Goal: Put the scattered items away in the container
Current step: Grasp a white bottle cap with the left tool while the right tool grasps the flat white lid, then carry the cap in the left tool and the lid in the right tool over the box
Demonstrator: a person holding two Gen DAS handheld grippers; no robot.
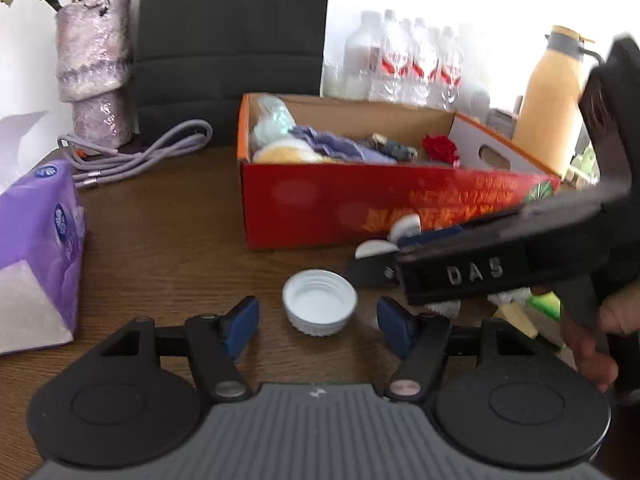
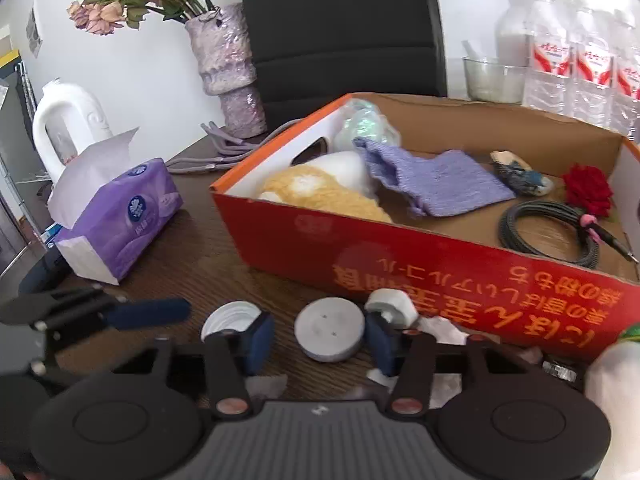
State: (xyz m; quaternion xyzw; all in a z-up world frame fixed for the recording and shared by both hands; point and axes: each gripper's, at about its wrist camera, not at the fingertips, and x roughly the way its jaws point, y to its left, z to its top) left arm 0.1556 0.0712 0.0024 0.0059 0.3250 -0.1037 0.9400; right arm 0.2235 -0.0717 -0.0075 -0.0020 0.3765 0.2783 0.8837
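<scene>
A red cardboard box (image 1: pixel 320 208) stands on the brown table and also shows in the right wrist view (image 2: pixel 400 272). It holds a purple knit pouch (image 2: pixel 432 180), a yellow fluffy item (image 2: pixel 320 192), a red rose (image 2: pixel 588 188) and a coiled black cable (image 2: pixel 548 232). My left gripper (image 1: pixel 318 320) is open around a white bottle cap (image 1: pixel 319 306) lying open side up. My right gripper (image 2: pixel 320 340) is open with a grey round lid (image 2: pixel 330 334) between its fingers; another white cap (image 2: pixel 232 320) lies left of it and a white piece (image 2: pixel 392 306) to the right.
A purple tissue box (image 1: pixel 36 248) sits at the left. A wrapped vase (image 1: pixel 94 68), a grey cord (image 1: pixel 140 156) and a black chair back (image 1: pixel 228 40) stand behind. Water bottles (image 1: pixel 408 56) and a yellow flask (image 1: pixel 552 96) are at the back right. Small scraps (image 1: pixel 536 304) lie at the right.
</scene>
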